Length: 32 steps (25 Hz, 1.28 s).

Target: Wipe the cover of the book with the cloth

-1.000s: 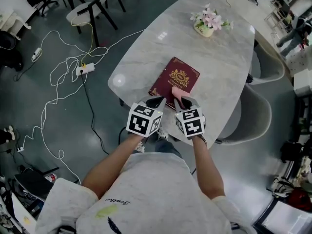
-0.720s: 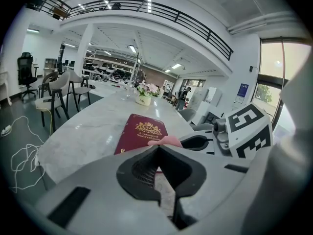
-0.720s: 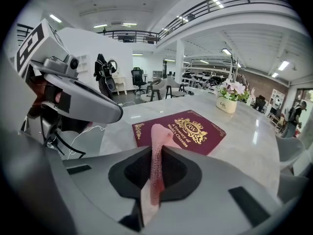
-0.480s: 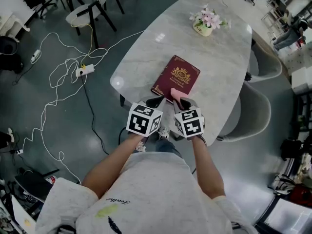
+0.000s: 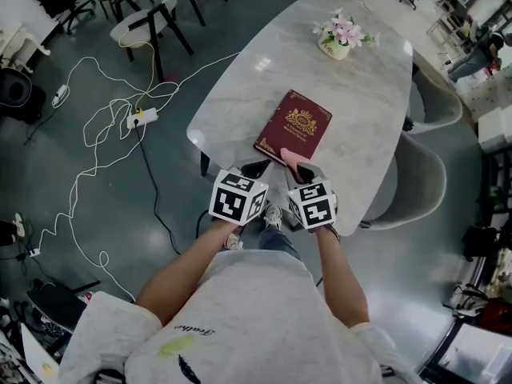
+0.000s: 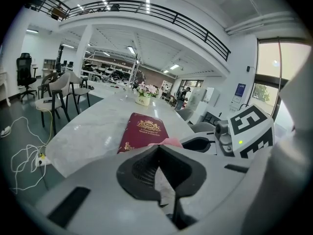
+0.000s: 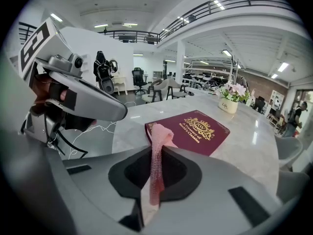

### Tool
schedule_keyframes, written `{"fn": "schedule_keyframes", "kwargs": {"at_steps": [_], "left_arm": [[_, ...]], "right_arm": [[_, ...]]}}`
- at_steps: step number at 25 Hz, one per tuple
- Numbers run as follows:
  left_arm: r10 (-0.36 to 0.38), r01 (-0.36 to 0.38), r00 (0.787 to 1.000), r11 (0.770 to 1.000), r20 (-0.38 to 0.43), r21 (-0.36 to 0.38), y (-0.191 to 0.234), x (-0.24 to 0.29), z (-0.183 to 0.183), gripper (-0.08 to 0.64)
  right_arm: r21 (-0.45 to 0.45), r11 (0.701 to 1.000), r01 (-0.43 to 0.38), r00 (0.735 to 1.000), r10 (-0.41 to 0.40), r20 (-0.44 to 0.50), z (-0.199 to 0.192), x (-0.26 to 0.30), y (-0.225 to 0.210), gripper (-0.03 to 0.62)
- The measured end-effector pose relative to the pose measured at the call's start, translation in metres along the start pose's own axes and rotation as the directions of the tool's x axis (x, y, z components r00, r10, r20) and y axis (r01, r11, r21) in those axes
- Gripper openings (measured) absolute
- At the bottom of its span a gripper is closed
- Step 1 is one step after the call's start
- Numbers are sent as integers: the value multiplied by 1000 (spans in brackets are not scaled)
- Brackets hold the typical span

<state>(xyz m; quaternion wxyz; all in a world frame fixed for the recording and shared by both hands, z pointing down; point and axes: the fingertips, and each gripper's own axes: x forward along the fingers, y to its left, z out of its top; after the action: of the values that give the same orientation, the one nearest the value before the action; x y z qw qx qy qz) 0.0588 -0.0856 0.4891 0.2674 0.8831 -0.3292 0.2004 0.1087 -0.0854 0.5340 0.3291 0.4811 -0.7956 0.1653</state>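
A dark red book (image 5: 294, 126) with a gold crest lies closed on the marble table (image 5: 364, 110), near its front end. My right gripper (image 5: 298, 165) hovers just short of the book's near edge, shut on a pink cloth (image 5: 290, 155). In the right gripper view the cloth (image 7: 155, 170) hangs pinched between the jaws (image 7: 157, 148), with the book (image 7: 195, 129) just beyond. My left gripper (image 5: 258, 167) is beside it on the left, off the table's front edge, shut with nothing in it (image 6: 157, 147). From that gripper's view I see the book (image 6: 145, 130) ahead.
A small pot of pink flowers (image 5: 340, 37) stands at the far end of the table. Grey chairs (image 5: 420, 186) sit along the table's right side. White cables and a power strip (image 5: 141, 115) lie on the floor to the left.
Both grippers have drawn slightly back from the book, so the cloth no longer overlaps its near edge. The right gripper stays shut on the cloth.
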Motion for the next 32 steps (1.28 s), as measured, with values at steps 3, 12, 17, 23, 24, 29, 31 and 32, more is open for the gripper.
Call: {"fn": "schedule_keyframes", "kwargs": {"at_steps": [3,12,17,23,24,29,31,32], "left_arm": [[-5,5,1000,1000,1,4,-1,0,0,6],[-19,19,1000,1000,13,1,-4,9,8,7],[-16,17,1000,1000,19,-13,-2,18,15,8],[-1,2,1000,1000,27,-29,3,30,25,7],[2,-1,1000,1000,28,-31,4,32,27,6],[21,-20,999,999,30,-47,11,40,34,7],[31,-30,999,998,31,-54,14,43,37,6],[36,-34,999,998,31,-58,15,45,38,6]], "right_arm": [[0,1000,0,1000,0,4,1,-5,3,20],[-27,999,21,999,-20,40,17,-32,-11,20],[-51,998,32,997,-28,73,37,-41,-27,20],[-60,998,34,993,-27,117,62,-44,-51,20],[-62,997,36,992,-28,123,66,-44,-56,20],[-67,997,44,989,-34,146,84,-39,-77,20],[-76,996,46,988,-34,152,91,-35,-85,20],[-84,995,47,988,-34,154,94,-33,-89,20]]}}
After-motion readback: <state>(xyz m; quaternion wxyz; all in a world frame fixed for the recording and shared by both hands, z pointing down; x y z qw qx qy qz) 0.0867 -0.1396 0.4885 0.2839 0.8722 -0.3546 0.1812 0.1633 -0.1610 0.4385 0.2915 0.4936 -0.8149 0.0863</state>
